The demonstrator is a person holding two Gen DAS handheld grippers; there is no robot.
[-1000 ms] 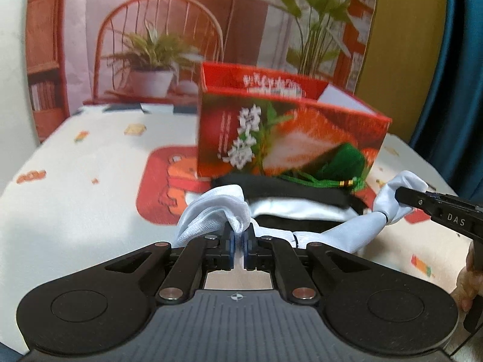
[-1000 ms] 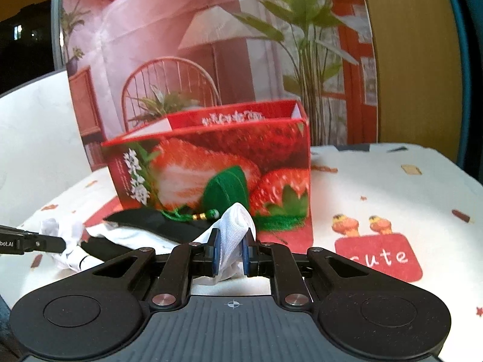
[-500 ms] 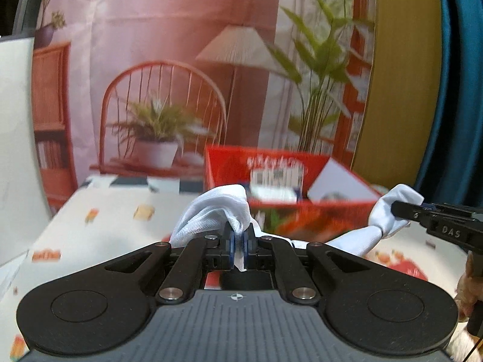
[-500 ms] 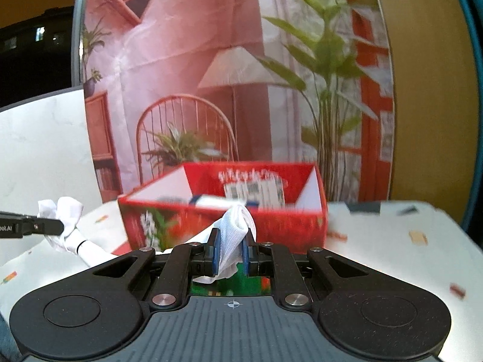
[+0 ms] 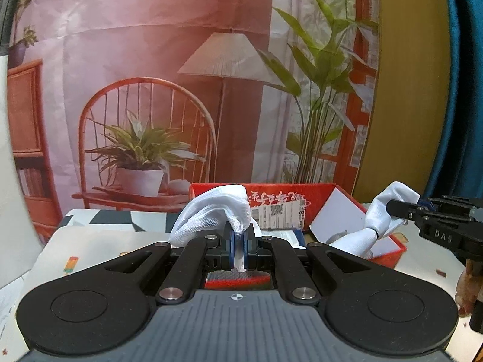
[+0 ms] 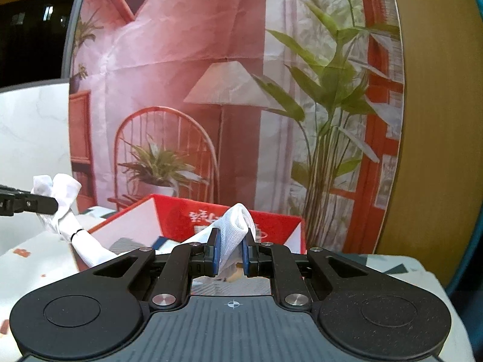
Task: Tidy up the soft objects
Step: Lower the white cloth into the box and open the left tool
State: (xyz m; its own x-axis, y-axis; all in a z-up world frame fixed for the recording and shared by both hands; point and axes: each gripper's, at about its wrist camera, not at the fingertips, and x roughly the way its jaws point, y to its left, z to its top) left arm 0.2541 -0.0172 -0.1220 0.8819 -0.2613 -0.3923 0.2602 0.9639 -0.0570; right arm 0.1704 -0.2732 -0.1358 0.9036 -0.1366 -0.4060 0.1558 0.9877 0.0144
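Left jaws: my left gripper (image 5: 238, 249) is clenched on a bunched corner of the white cloth (image 5: 211, 217); a thin fold of it sits pinched between the blue pads.
Right jaws: my right gripper (image 6: 230, 255) grips the other end of the same cloth, a thicker fold of white mesh wedged between its pads.
Cloth: it hangs in the air between my two hands, sagging from one grip to the other above the open red box (image 5: 320, 191). A thin dark band is tied round it partway along.
Cross views: from the left camera I see my right gripper at the right edge, with part of my hand below it; from the right camera my left one shows at the left edge, holding its tuft of cloth.
Writing: "DAS" in pale letters on the side of the right gripper's body. White characters are printed on the box's inner red wall, seen upside down; I cannot read them. A white shipping label (image 5: 277, 212) with a barcode is stuck there, its print too small to make out.
Box contents: white inner flaps, and something blue and white low inside.
Table: a pale cloth with small coloured motifs covers the table (image 5: 84, 241) under the box.
Behind: a printed backdrop (image 5: 151, 75) of a chair, potted plant, lamp and tall leaves; a blue curtain (image 5: 465, 90) at far right.
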